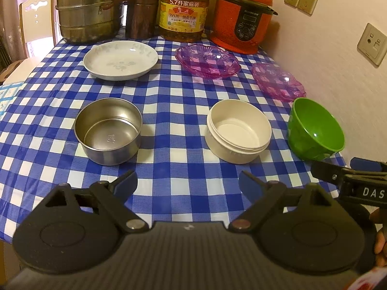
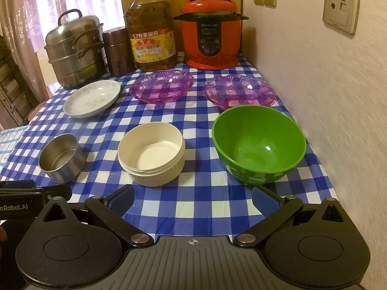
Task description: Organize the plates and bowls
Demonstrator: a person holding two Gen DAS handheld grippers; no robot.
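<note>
On the blue checked tablecloth (image 1: 174, 111) a front row holds a steel bowl (image 1: 108, 130), a cream bowl (image 1: 238, 130) and a green bowl (image 1: 314, 130). Behind them lie a white flowered plate (image 1: 121, 60) and two purple plastic dishes (image 1: 208, 60) (image 1: 278, 81). My left gripper (image 1: 187, 184) is open near the table's front, empty, between steel and cream bowls. My right gripper (image 2: 192, 199) is open and empty, in front of the cream bowl (image 2: 151, 153) and green bowl (image 2: 258, 143). The steel bowl (image 2: 61, 158), plate (image 2: 93, 97) and purple dishes (image 2: 162, 85) (image 2: 239, 90) also show there.
Along the back stand a stacked steel steamer (image 1: 89, 9), a brown canister (image 1: 142, 12), a large oil bottle (image 1: 183, 9) and a red pressure cooker (image 1: 243, 17). A wall (image 2: 326, 96) with sockets runs along the table's right edge. A chair (image 1: 36, 24) stands at the far left.
</note>
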